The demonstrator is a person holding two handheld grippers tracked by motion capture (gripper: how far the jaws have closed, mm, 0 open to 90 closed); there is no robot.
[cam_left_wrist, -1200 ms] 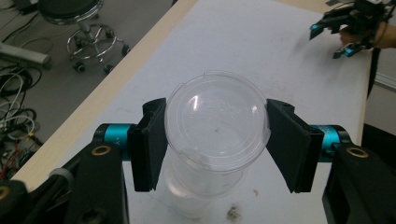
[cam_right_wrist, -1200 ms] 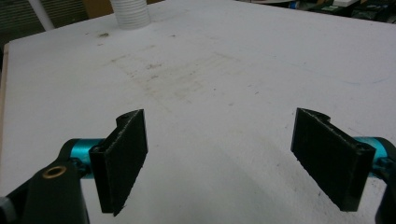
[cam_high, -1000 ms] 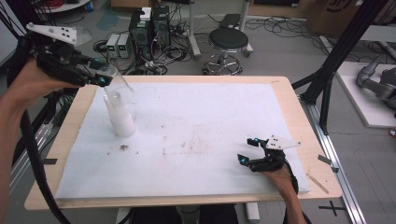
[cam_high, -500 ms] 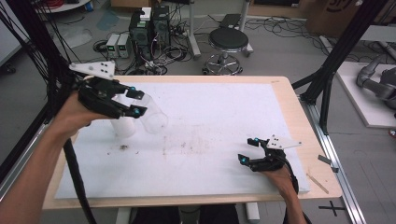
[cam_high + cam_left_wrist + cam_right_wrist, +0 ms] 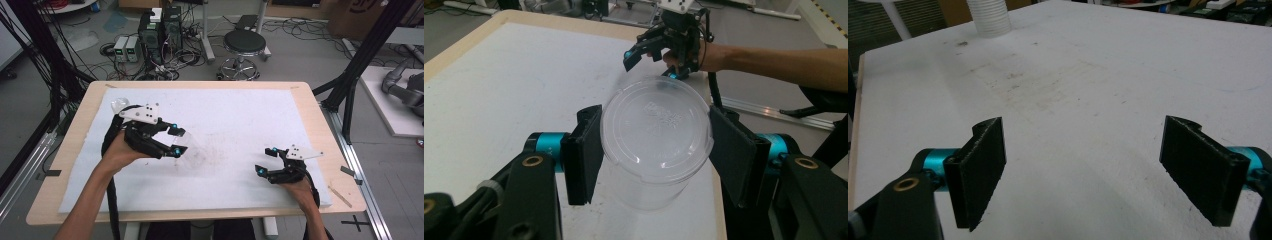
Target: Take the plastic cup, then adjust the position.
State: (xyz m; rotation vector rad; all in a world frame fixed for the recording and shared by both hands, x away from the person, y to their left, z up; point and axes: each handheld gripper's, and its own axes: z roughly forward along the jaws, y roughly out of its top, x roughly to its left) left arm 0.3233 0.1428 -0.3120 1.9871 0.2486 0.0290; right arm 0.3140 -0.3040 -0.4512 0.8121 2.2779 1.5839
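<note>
My left gripper (image 5: 176,138) is shut on a clear plastic cup (image 5: 192,145), which lies tilted with its base pointing toward the table's middle. In the left gripper view the cup (image 5: 656,120) sits squeezed between both black pads (image 5: 584,150), with its round base facing the camera. My right gripper (image 5: 262,161) rests low near the front right of the table, open, and its jaws (image 5: 1088,165) have nothing between them. It also appears far off in the left gripper view (image 5: 649,50).
A white sheet (image 5: 240,115) covers the wooden table (image 5: 200,85). A stack of white ribbed cups (image 5: 989,17) stands at the back left, and its top (image 5: 119,105) peeks out behind my left hand. A stool (image 5: 243,42) and computer boxes stand beyond the far edge.
My left gripper has come down from the back left corner toward the table's middle, carrying the clear cup away from the stack. The right gripper has stayed still.
</note>
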